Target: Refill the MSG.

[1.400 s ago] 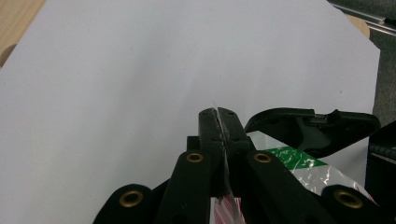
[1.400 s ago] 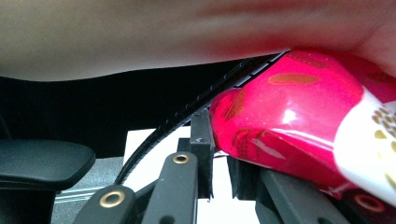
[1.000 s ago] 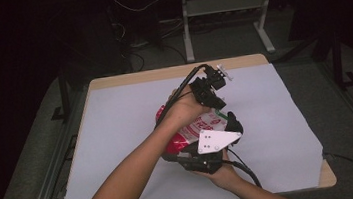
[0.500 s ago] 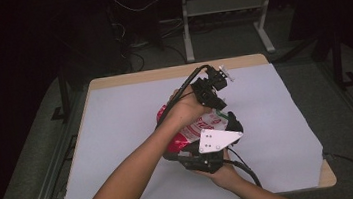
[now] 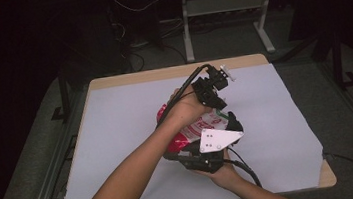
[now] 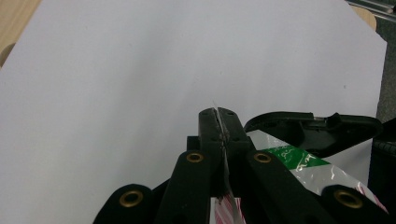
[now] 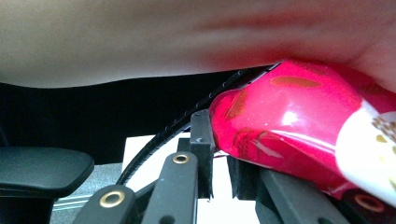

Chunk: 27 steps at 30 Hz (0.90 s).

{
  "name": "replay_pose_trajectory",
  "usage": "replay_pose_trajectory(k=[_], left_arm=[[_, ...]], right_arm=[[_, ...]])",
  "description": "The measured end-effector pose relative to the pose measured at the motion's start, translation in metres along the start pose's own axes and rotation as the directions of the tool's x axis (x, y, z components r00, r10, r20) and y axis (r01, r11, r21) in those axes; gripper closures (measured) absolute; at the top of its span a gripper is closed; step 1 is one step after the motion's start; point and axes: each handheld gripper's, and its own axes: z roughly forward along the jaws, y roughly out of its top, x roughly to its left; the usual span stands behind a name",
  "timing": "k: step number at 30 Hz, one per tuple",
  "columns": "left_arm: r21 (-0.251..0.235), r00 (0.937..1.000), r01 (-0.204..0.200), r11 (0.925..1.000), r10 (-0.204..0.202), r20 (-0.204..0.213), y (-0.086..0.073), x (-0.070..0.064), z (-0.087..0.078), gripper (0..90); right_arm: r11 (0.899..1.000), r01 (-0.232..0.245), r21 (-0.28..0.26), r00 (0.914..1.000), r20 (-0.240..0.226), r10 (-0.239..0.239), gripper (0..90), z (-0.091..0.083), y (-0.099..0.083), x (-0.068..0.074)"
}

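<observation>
Two grippers meet over the middle of the tabletop (image 5: 118, 136), which is covered by a white sheet (image 5: 279, 133). Left gripper (image 6: 218, 116): fingers pressed together on a thin edge of the red and white snack bag (image 5: 195, 127), film visible between the pads. Right gripper (image 7: 219, 154): fingers clamped on the bag's glossy red end, bag bulging to the right of them. Bag is held up off the sheet between both tools, just right of centre. In the right gripper view the person's forearm (image 7: 187, 37) crosses overhead and blocks the far side; a black cable (image 7: 177, 126) runs behind the fingers. Beyond the far edge of the tabletop stands a grey metal frame (image 5: 225, 18) on dark floor.
</observation>
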Motion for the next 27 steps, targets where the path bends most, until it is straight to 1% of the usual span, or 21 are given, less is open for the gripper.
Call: replay_pose_trajectory(k=[2,10,12,17,22,27], left_arm=[[0.007,1.0,-0.008,0.9999,0.008,0.004,0.0002,0.0005,0.0004,90.0],[0.01,0.9999,-0.009,0.9999,0.009,0.005,0.0001,0.001,0.0005,90.0],[0.002,1.0,0.0,1.0,0.0,0.002,-0.0003,0.0013,0.0014,90.0],[0.004,1.0,-0.005,1.0,0.005,0.001,0.0008,0.0004,0.0018,90.0],[0.001,1.0,-0.002,1.0,0.002,-0.001,0.0008,0.0008,0.0025,90.0],[0.01,1.0,-0.003,0.9999,0.003,-0.002,0.0006,0.0013,0.0023,90.0]], right_arm=[[1.0,0.001,0.001,1.0,0.001,-0.001,81.3,0.0001,0.0,0.0],[1.0,-0.001,-0.001,1.0,0.002,0.001,81.3,0.0002,-0.0001,-0.0001],[1.0,-0.003,0.0,1.0,0.002,0.003,81.3,0.0002,-0.0002,-0.0001],[1.0,-0.002,-0.006,1.0,0.006,0.002,81.3,-0.0007,0.0005,-0.0007],[1.0,-0.003,-0.006,1.0,0.004,0.003,81.3,-0.0009,0.0006,-0.001],[1.0,-0.004,-0.008,1.0,0.003,0.004,81.2,-0.0007,0.0004,-0.0011]])
